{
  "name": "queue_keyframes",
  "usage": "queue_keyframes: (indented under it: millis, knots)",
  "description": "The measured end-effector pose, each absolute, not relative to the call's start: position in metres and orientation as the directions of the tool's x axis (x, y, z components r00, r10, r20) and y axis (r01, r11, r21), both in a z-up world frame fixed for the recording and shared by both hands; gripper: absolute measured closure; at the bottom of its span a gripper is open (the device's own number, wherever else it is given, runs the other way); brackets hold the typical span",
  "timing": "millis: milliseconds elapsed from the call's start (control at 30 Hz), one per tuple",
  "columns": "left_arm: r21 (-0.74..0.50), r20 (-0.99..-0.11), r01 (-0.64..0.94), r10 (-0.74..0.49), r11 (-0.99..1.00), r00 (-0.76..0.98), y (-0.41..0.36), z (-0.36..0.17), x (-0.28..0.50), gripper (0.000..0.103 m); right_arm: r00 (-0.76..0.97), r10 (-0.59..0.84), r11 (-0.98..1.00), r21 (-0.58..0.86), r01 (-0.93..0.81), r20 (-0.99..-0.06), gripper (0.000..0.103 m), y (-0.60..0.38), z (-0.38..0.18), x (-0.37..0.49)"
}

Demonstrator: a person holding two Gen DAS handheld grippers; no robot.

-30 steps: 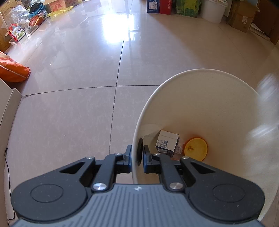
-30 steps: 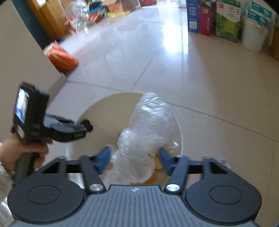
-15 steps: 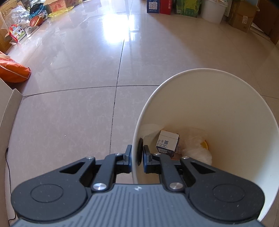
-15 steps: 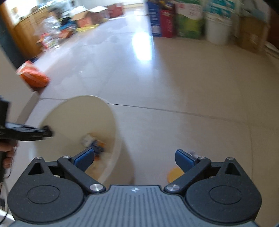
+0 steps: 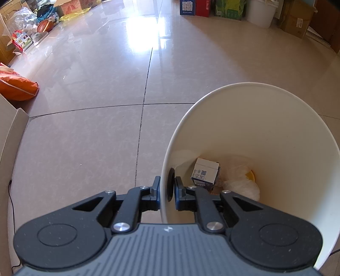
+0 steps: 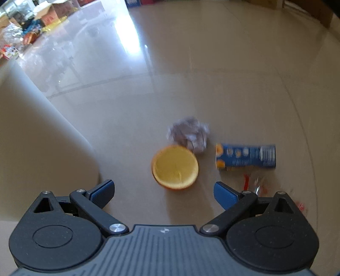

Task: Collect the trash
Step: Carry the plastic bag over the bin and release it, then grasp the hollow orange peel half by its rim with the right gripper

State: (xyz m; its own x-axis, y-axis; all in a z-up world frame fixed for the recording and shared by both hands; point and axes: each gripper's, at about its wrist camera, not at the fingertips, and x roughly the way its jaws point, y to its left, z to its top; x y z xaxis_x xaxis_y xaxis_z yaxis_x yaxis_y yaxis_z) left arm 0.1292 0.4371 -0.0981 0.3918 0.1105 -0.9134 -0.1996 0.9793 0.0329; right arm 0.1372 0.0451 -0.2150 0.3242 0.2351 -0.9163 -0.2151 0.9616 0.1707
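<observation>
My left gripper [image 5: 167, 189] is shut on the near rim of the cream trash bin [image 5: 276, 118], one finger outside the wall and one inside. At the bin's bottom lie a small white and blue carton [image 5: 205, 174], a crumpled clear plastic bag [image 5: 240, 180] and an orange peel [image 5: 250, 175] half under the bag. My right gripper [image 6: 163, 192] is open and empty, low over the tiled floor. Just beyond its fingertips lies a hollow orange peel half [image 6: 175, 167]. Past it are a crumpled paper ball [image 6: 189, 135] and a blue carton [image 6: 245, 157] lying flat.
The bin's outer wall [image 6: 38, 131] fills the left of the right wrist view. A clear wrapper with red print [image 6: 255, 184] lies by the right finger. An orange bag [image 5: 14, 85] and a cardboard edge [image 5: 12, 131] are at left; boxes and a white bucket [image 5: 262, 12] line the far wall.
The plastic bag left my right gripper and landed in the bin, covering most of the peel there. The right gripper opened wide and swung down and right to the litter on the floor.
</observation>
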Motion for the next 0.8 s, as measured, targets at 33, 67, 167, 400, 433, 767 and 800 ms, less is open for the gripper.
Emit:
queue_keyframes:
  millis: [33, 67, 167, 400, 433, 767, 800]
  knots:
    - [0.036, -0.913, -0.198, 0.113, 0.979, 0.391, 0.436, -0.098, 0.129, 0.092, 0.318, 0.235, 0.962, 0.174, -0.209, -0.919, 0.002, 0.042, -0.223, 0.133]
    - [0.038, -0.913, -0.198, 0.114, 0.979, 0.391, 0.436, -0.098, 0.129, 0.092, 0.315, 0.233, 0.963, 0.174, -0.206, -0.920, 0.002, 0.042, -0.230, 0.131]
    - [0.040, -0.914, -0.198, 0.116, 0.979, 0.389, 0.435, -0.099, 0.130, 0.092, 0.314, 0.219, 0.966, 0.159, -0.206, -0.924, 0.002, 0.044, -0.244, 0.129]
    - [0.042, -0.914, -0.199, 0.118, 0.979, 0.388, 0.435, -0.099, 0.130, 0.092, 0.322, 0.202, 0.967, 0.136, -0.214, -0.925, 0.002, 0.053, -0.261, 0.128]
    - [0.042, -0.914, -0.199, 0.118, 0.979, 0.388, 0.435, -0.099, 0.130, 0.092, 0.322, 0.201, 0.967, 0.135, -0.215, -0.925, 0.002, 0.054, -0.263, 0.129]
    - [0.041, -0.914, -0.199, 0.117, 0.979, 0.388, 0.435, -0.100, 0.130, 0.092, 0.307, 0.168, 0.976, 0.115, -0.184, -0.937, 0.002, 0.058, -0.306, 0.124]
    - [0.040, -0.915, -0.198, 0.116, 0.979, 0.387, 0.436, -0.101, 0.130, 0.092, 0.309, 0.152, 0.978, 0.097, -0.185, -0.939, 0.002, 0.059, -0.312, 0.121]
